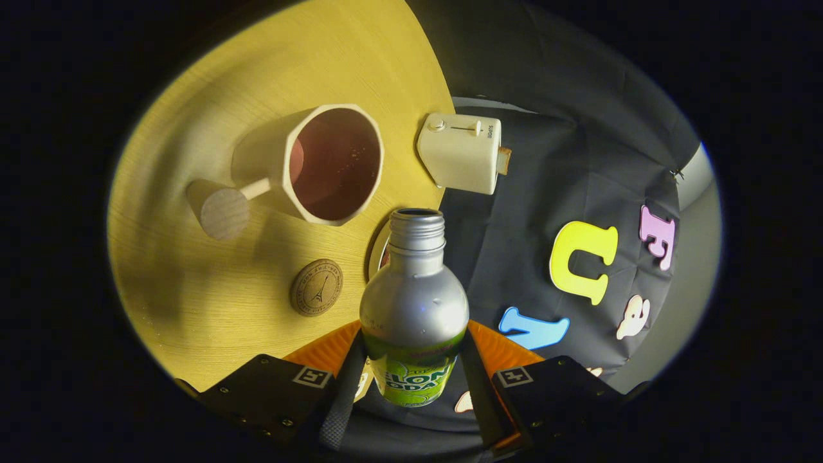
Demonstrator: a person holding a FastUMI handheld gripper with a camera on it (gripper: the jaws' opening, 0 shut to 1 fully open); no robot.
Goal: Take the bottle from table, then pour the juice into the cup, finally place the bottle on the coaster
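claw [411, 379] clamped on bottle [413, 308] at its labelled lower body, uncapped mouth just short of the cup [334, 164]; smooth rigid metal, likely slippery, so keep grip firm.

A round, pale wooden counter [212, 308] lies under warm light; black cloth wall [553, 167] hangs beyond its right edge.

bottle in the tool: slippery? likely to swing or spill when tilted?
The bottle looks like smooth metal, so probably slick; the tool grips it low on the label, so the top may swing. Its mouth has no cap, so liquid could spill early. The cup sits just beyond.
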